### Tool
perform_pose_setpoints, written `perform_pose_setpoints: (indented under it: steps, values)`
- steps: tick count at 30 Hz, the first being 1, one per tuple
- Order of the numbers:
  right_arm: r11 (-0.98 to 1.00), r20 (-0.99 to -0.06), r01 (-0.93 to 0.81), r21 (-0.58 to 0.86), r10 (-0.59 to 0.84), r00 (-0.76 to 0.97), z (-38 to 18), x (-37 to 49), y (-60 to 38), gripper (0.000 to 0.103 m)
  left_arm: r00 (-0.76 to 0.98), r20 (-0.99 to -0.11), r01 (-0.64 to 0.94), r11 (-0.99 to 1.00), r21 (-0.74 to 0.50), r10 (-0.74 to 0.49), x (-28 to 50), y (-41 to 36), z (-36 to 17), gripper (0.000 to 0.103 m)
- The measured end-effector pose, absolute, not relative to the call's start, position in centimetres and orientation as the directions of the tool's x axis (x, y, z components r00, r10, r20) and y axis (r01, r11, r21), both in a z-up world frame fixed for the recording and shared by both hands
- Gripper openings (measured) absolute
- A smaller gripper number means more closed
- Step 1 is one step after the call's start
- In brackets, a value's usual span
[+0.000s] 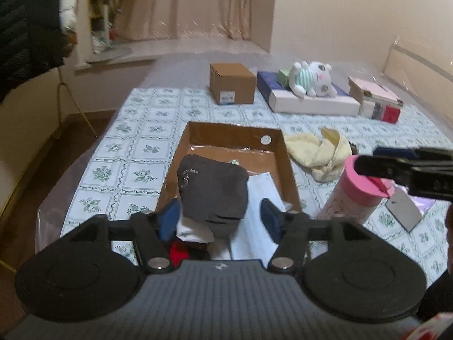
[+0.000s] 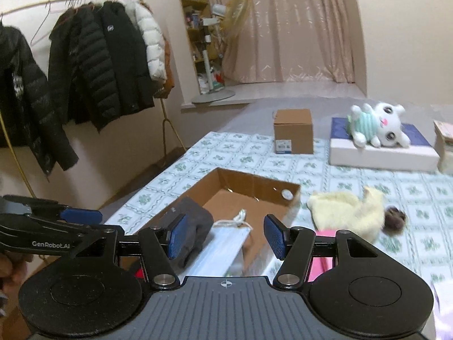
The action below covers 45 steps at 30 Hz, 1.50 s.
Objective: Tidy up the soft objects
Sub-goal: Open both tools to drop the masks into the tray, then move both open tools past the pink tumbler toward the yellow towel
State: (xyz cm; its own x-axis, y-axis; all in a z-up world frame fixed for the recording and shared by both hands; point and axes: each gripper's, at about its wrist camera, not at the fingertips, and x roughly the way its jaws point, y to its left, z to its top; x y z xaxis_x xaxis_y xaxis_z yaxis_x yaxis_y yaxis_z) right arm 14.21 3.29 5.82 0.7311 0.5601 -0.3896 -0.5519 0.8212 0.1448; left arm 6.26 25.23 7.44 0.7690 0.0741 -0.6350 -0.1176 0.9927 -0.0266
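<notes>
A folded dark grey cloth garment [image 1: 212, 189] lies in the near end of the open shallow brown cardboard box [image 1: 286, 153], between and beyond the parted, empty jaws of the left gripper [image 1: 220, 218], while the right gripper [image 2: 225, 236] also gapes empty above the box.

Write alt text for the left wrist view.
The left tool stands open above a dark grey folded garment lying in an open cardboard tray on a floral tablecloth. Beyond lie a yellow cloth and a plush cat; the right tool enters at right.
</notes>
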Motion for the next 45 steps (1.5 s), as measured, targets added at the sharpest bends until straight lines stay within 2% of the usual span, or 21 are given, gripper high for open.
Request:
perform_pose_setpoints:
  steps: [2, 4, 7, 12, 27, 36, 45]
  values:
    - [0.827, -0.388, -0.541, 0.157, 0.555, 0.736, 5.8, 13.1, 1.8, 0.059, 0.783, -0.615, -0.141, 0.99, -0.027, 0.095, 5.2, 24.0, 7.6, 0.071]
    - [0.834, -0.391, -0.526, 0.17, 0.546, 0.741, 5.7, 12.2, 0.2, 0.059, 0.792, -0.599, -0.171, 0.984, -0.041, 0.113, 4.3, 22.9, 7.8, 0.084]
    - [0.845, -0.403, -0.5, 0.193, 0.532, 0.744, 5.6, 11.0, -2.0, 0.063, 0.803, -0.58, -0.205, 0.977, -0.055, 0.136, 3.1, 21.2, 7.9, 0.088]
    - [0.859, -0.414, -0.456, 0.232, 0.512, 0.753, 5.4, 9.7, -5.6, 0.075, 0.805, -0.57, -0.249, 0.965, -0.077, 0.163, 1.9, 18.5, 7.7, 0.096]
    - [0.901, -0.439, -0.374, 0.222, 0.434, 0.786, 5.6, 6.4, -13.0, 0.079, 0.811, -0.572, -0.214, 0.973, -0.089, 0.126, 0.6, 12.1, 7.6, 0.098]
    - [0.934, -0.442, -0.28, 0.222, 0.352, 0.825, 5.6, 5.7, -17.5, 0.079, 0.826, -0.561, -0.166, 0.977, -0.133, 0.064, 0.6, 10.4, 7.8, 0.098]
    - [0.937, -0.456, -0.252, 0.242, 0.339, 0.823, 5.0, 5.6, -19.1, 0.08, 0.826, -0.561, -0.144, 0.982, -0.122, 0.051, 1.0, 9.5, 7.9, 0.097]
